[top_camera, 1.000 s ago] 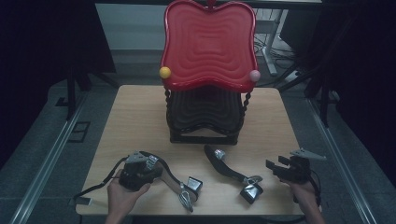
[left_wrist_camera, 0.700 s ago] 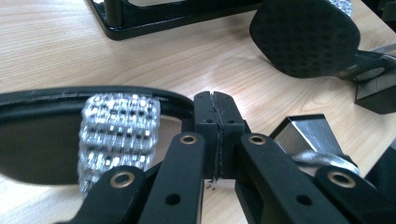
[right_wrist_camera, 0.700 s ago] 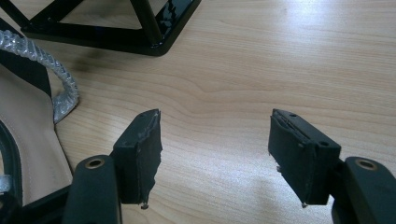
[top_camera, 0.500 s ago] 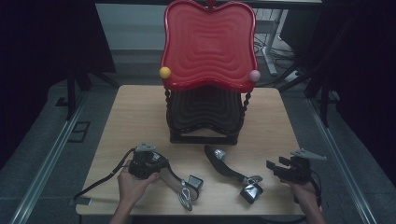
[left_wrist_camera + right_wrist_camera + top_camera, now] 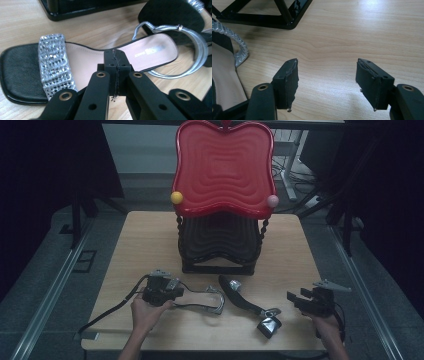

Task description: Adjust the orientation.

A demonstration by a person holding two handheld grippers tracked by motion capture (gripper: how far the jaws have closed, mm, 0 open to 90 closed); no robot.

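**Left fingers pinch the sandal's edge beside the rack**

From the high view, a black two-tier rack (image 5: 218, 245) with a red tray on top stands at the far middle of the counter (image 5: 135, 235). In front of the rack lie two sandals: the left sandal (image 5: 207, 300), just beside the left gripper (image 5: 172, 290), and the right sandal (image 5: 250, 307), lying at a slant nearer the rack's right front corner. The right gripper (image 5: 300, 299) rests well to the right of the rack, apart from both shoes.

In the left gripper view, the fingers (image 5: 110, 65) are pressed fully together on the near edge of the left sandal's insole (image 5: 150, 52), between the glittering toe strap (image 5: 53, 62) and the silver ankle strap (image 5: 192, 50). The rack's base shows just beyond the toe.

In the right gripper view, the fingers (image 5: 287, 80) stand wide with nothing between them, over bare counter in front of the rack's base, the right sandal at the left edge.

The sandal looks light, with a stiff flat sole and a block heel; the straps are soft and would flop. A hold on the sole's rim mid-length seems sound, though the smooth lining may slip and the heel end could droop.
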